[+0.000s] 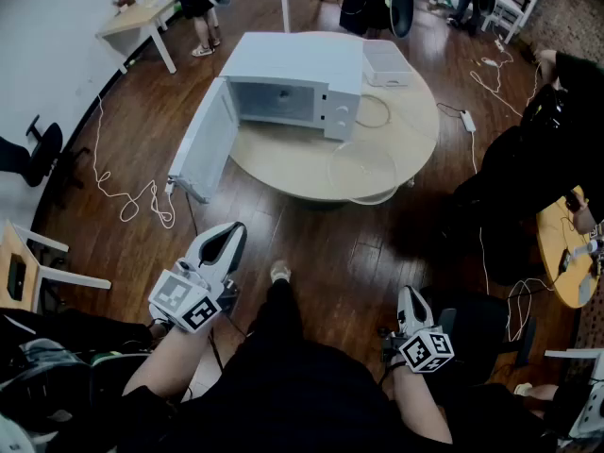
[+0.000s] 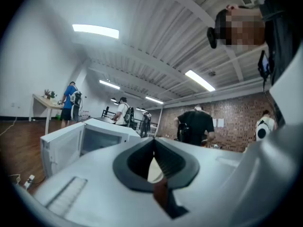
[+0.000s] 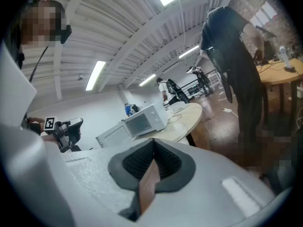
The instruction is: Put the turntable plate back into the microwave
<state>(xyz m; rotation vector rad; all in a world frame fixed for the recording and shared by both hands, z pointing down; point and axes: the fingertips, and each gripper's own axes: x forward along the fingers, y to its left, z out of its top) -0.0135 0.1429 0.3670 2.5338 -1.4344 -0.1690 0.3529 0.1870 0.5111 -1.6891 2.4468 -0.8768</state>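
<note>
Clear glass turntable plate (image 1: 362,170) lay flat on the round table (image 1: 283,163), outside the microwave (image 1: 293,74).
Being a round disc, the plate showed no long axis; it sat face up near the table's near edge, just in front of the microwave's control panel and to the right of the oven's opening. The white microwave faced the person, its door (image 1: 201,140) swung wide to the view's left and reaching past the table edge. Both grippers were held low over the person's lap, well apart from the table. The left gripper (image 1: 225,243) pointed toward the microwave with its jaws pressed together on nothing. The right gripper (image 1: 411,302) also had its jaws pressed together, with nothing between them.
</note>
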